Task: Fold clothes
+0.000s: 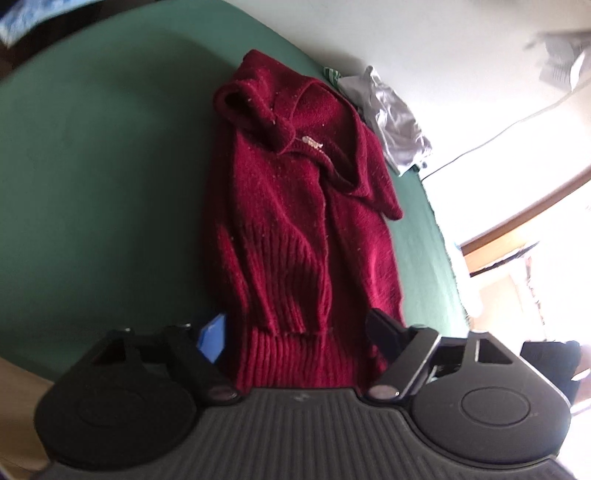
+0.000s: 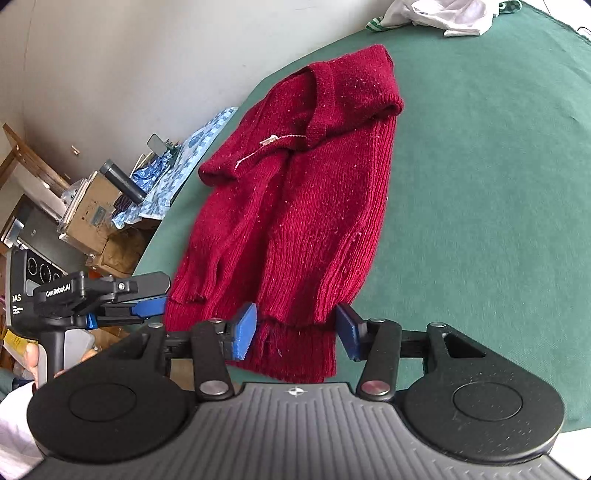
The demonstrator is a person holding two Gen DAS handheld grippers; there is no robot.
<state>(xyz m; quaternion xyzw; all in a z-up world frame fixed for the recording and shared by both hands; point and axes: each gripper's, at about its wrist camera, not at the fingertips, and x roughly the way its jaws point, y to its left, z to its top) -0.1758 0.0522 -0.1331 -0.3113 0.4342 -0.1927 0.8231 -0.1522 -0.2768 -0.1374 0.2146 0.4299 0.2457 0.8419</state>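
Looking across the green table cover [image 2: 480, 184], I noted it filled most of both views, with a pale wall behind. On it lay the dark red knitted sweater [image 2: 295, 206], folded lengthwise into a long narrow bundle, sleeves turned in over the body, neckband at the far end and the ribbed hem nearest my tools. Knit was speckled with pale lint; a whitish label and thread [image 2: 267, 142] showed near the collar.

Beyond the far end sat a crumpled white garment [image 2: 439, 14], apart from the sweater. Off the table edge stood cardboard boxes [image 2: 92, 218] under a blue patterned cloth [image 2: 184, 158].

My right gripper [image 2: 297, 330] was spread wide, blue pads [image 2: 245, 330] either side of the hem, gripping nothing. My left gripper [image 2: 149, 308] reached in at the hem's other corner, likewise parted, the hem lying between its fingers in its own view; whether a pad touched the wool I could not tell.
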